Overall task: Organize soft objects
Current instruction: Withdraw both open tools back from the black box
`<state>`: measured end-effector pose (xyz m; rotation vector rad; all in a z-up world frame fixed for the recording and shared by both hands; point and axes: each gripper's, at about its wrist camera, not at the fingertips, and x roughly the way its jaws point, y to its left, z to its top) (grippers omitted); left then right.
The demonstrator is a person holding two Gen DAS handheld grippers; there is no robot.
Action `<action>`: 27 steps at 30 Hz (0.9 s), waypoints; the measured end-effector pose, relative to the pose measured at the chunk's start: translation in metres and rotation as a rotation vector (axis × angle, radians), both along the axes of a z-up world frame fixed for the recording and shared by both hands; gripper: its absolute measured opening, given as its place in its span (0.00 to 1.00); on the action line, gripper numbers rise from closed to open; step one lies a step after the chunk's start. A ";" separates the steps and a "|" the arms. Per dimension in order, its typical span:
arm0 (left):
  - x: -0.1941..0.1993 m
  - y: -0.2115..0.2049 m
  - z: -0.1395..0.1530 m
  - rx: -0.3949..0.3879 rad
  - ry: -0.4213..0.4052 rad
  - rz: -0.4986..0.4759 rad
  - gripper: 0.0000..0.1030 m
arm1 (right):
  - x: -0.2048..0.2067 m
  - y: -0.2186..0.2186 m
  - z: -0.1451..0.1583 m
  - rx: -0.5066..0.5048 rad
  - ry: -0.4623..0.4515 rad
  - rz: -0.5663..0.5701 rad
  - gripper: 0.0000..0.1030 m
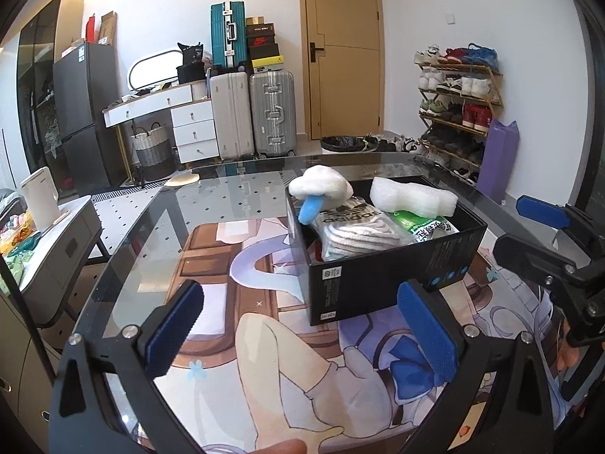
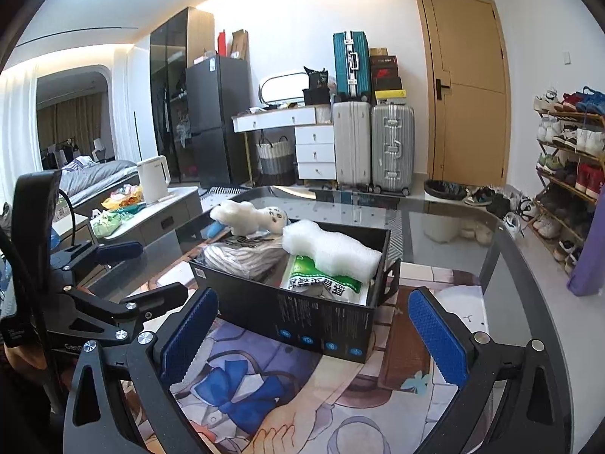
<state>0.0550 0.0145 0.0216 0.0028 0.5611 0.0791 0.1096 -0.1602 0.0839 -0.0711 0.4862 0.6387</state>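
A black cardboard box (image 1: pixel 382 283) (image 2: pixel 321 321) stands on the glass table over a cartoon-print mat. Inside lie a white foam piece (image 1: pixel 414 196) (image 2: pixel 332 249), a green-and-white packet (image 1: pixel 419 227) (image 2: pixel 321 280) and a bagged pair of grey striped socks (image 1: pixel 355 232) (image 2: pixel 242 255). A white plush toy with a blue part (image 1: pixel 321 189) (image 2: pixel 249 217) rests on the box's far left corner. My left gripper (image 1: pixel 302 333) is open just in front of the box, nothing between its fingers. My right gripper (image 2: pixel 314 335) is open too, its fingers either side of the box's near end without touching.
The glass table's curved edge (image 1: pixel 124 242) runs along the left and far side. A grey side cabinet with a white kettle (image 1: pixel 39 198) sits left of the table. Suitcases (image 1: pixel 272 113), a door and a shoe rack (image 1: pixel 459 106) stand behind. My right gripper (image 1: pixel 559 249) shows at the left view's right edge.
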 end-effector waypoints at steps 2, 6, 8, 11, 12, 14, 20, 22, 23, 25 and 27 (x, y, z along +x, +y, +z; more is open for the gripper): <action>-0.001 0.002 -0.001 -0.001 -0.005 0.006 1.00 | 0.000 0.000 0.001 0.003 -0.009 -0.001 0.99; -0.003 0.005 -0.001 -0.018 -0.021 0.011 1.00 | -0.001 0.000 0.001 0.001 -0.018 -0.002 0.99; -0.003 0.006 -0.002 -0.022 -0.027 0.014 1.00 | -0.002 0.001 0.000 -0.008 -0.023 -0.003 0.99; -0.002 0.006 -0.005 -0.035 -0.029 0.018 1.00 | -0.002 0.002 -0.002 -0.020 -0.030 -0.005 0.99; -0.002 0.007 -0.006 -0.041 -0.030 0.017 1.00 | -0.002 0.002 -0.002 -0.018 -0.029 -0.004 0.99; -0.002 0.007 -0.007 -0.054 -0.025 0.011 1.00 | -0.002 0.002 -0.003 -0.020 -0.030 -0.004 0.99; -0.004 0.007 -0.006 -0.063 -0.041 0.013 1.00 | -0.003 0.001 -0.006 -0.010 -0.034 -0.003 0.99; -0.005 0.006 -0.006 -0.065 -0.045 0.012 1.00 | -0.003 0.001 -0.005 -0.011 -0.036 -0.003 0.99; -0.005 0.007 -0.006 -0.065 -0.046 0.013 1.00 | -0.004 0.001 -0.006 -0.010 -0.039 -0.001 0.99; -0.005 0.008 -0.006 -0.071 -0.048 0.012 1.00 | -0.006 0.000 -0.006 -0.010 -0.043 0.001 0.99; -0.006 0.009 -0.006 -0.075 -0.051 0.013 1.00 | -0.006 0.000 -0.006 -0.010 -0.045 0.001 0.99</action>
